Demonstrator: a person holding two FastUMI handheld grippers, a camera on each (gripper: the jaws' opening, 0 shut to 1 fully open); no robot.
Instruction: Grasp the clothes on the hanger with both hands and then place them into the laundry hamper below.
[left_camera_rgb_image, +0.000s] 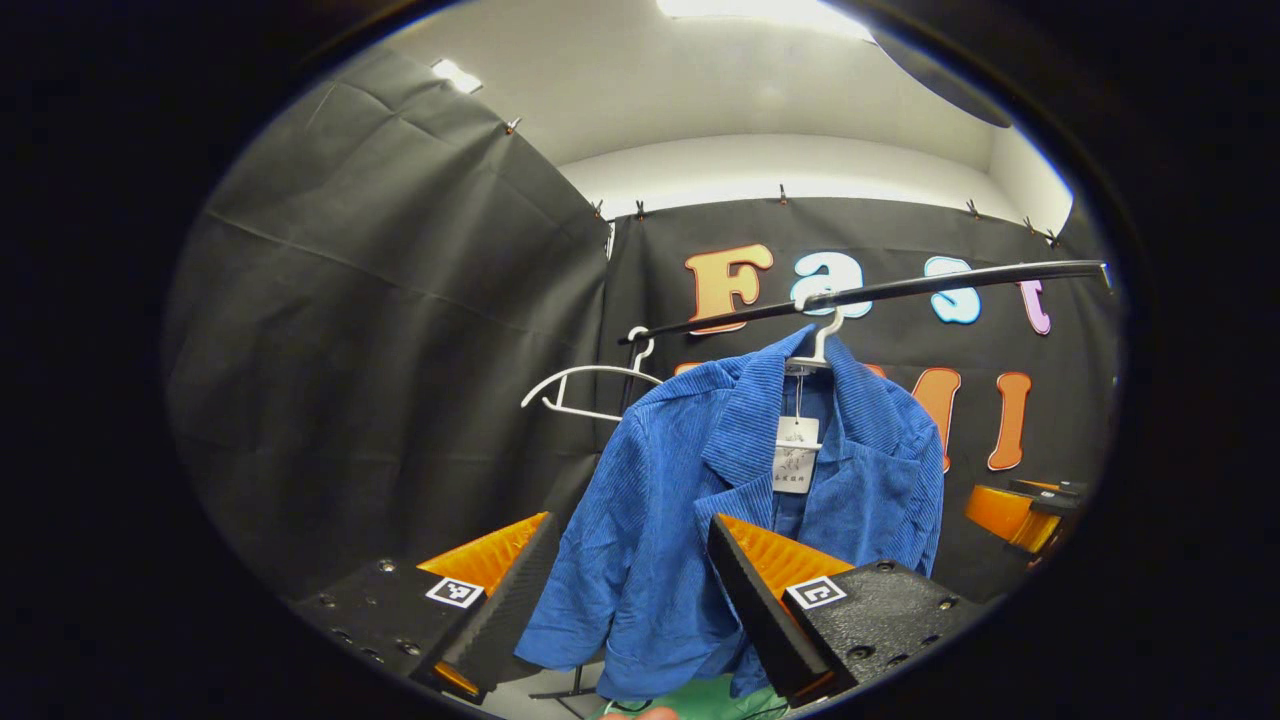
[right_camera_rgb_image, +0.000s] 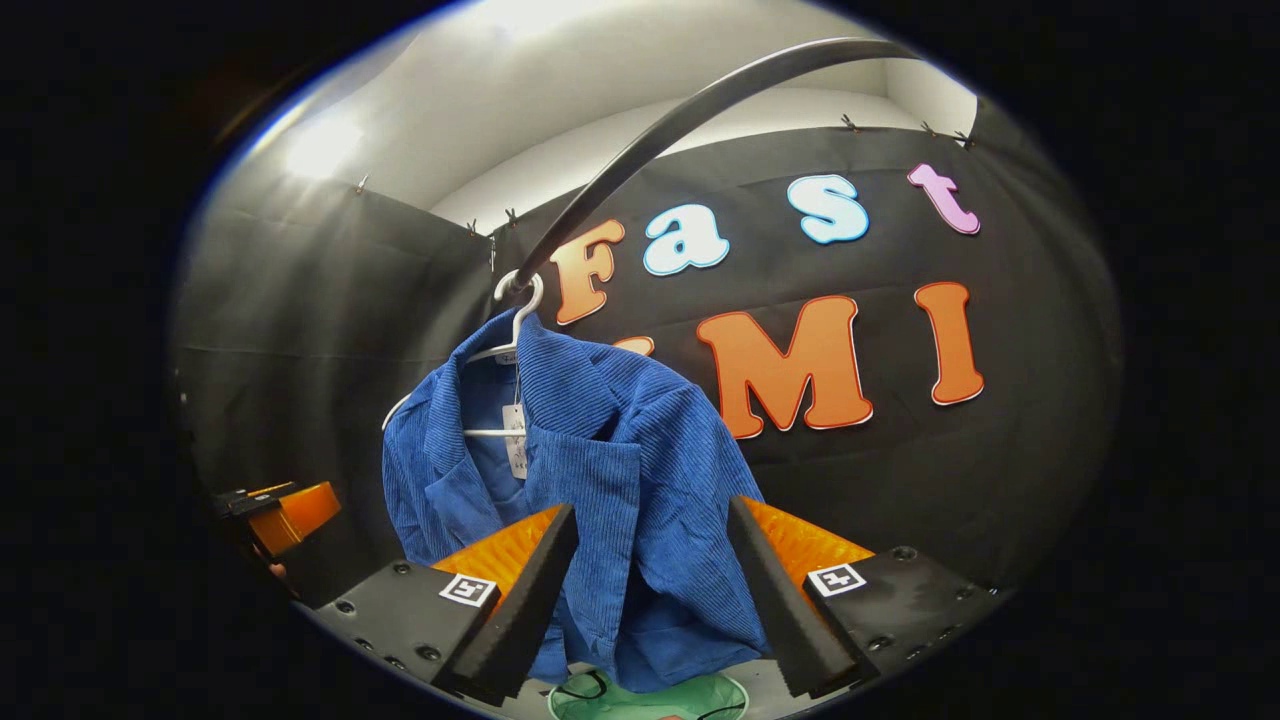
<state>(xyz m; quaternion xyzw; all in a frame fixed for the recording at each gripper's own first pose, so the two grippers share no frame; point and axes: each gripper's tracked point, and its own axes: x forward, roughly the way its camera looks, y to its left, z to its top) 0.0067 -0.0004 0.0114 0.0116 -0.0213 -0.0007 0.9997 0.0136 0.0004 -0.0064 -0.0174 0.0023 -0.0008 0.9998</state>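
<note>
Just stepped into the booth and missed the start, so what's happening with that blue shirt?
A person is bringing two hand-held grippers up to a blue corduroy shirt that hangs on a white hanger from a dark rail. The left hand-held gripper and the right hand-held gripper are both open, with the shirt seen between their fingers but not gripped. A green laundry hamper sits below. An empty white hanger hangs further along the rail.
</note>
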